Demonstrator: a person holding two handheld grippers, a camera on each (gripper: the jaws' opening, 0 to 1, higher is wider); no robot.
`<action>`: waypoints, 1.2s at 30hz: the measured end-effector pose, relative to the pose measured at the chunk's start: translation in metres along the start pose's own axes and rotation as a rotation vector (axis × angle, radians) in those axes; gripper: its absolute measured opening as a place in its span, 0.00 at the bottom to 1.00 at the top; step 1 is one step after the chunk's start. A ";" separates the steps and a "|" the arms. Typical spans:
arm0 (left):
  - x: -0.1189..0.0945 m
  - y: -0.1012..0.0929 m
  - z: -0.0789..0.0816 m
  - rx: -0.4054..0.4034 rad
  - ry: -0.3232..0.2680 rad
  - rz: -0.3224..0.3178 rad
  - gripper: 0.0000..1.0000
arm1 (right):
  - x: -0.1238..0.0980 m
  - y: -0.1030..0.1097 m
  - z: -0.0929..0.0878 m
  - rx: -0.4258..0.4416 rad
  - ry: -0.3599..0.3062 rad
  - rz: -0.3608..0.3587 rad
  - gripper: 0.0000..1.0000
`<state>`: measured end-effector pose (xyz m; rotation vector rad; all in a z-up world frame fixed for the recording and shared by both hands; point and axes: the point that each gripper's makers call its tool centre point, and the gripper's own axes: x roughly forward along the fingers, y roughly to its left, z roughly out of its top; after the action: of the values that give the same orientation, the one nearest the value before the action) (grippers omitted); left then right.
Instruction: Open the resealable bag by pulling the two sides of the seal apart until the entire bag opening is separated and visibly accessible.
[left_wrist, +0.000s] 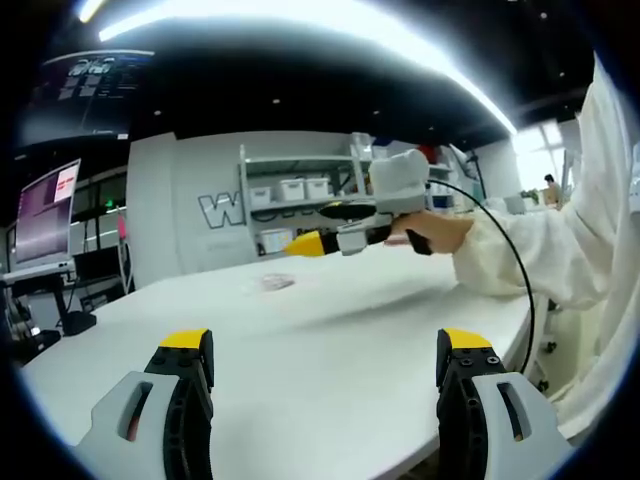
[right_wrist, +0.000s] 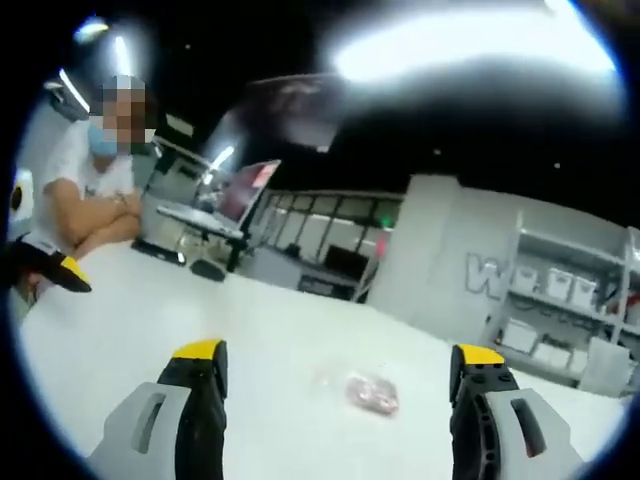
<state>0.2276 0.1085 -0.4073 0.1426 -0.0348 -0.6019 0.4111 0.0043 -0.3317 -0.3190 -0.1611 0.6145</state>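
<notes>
A small clear resealable bag (left_wrist: 270, 283) with pinkish contents lies flat on the white table (left_wrist: 340, 325), far ahead of my left gripper (left_wrist: 325, 345), whose jaws stand wide apart with nothing between them. My right gripper (left_wrist: 310, 243) hangs above the table beyond the bag, held by a hand in a white sleeve. In the right gripper view the bag (right_wrist: 372, 392) lies just ahead, between the open jaws of my right gripper (right_wrist: 338, 352) and apart from them. My left gripper (right_wrist: 60, 272) shows its yellow tip at the far left.
A person (right_wrist: 90, 190) in white sits with folded arms at the table's far side. A monitor (left_wrist: 45, 210) on a stand is at the left edge. Shelves with white boxes (left_wrist: 295, 190) line the back wall. The table's right edge (left_wrist: 520, 330) drops off near the sleeve.
</notes>
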 end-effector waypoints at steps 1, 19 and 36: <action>0.000 0.000 0.000 -0.001 -0.001 0.001 0.91 | -0.001 -0.001 -0.001 0.010 0.004 -0.001 0.94; -0.001 0.001 0.000 -0.002 -0.003 0.005 0.91 | -0.018 -0.005 -0.012 0.079 0.041 -0.025 0.93; -0.003 -0.003 -0.002 -0.002 0.004 0.000 0.91 | -0.033 -0.005 -0.014 0.174 0.048 -0.038 0.93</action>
<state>0.2242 0.1081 -0.4098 0.1422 -0.0305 -0.6015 0.3904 -0.0221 -0.3445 -0.1623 -0.0671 0.5785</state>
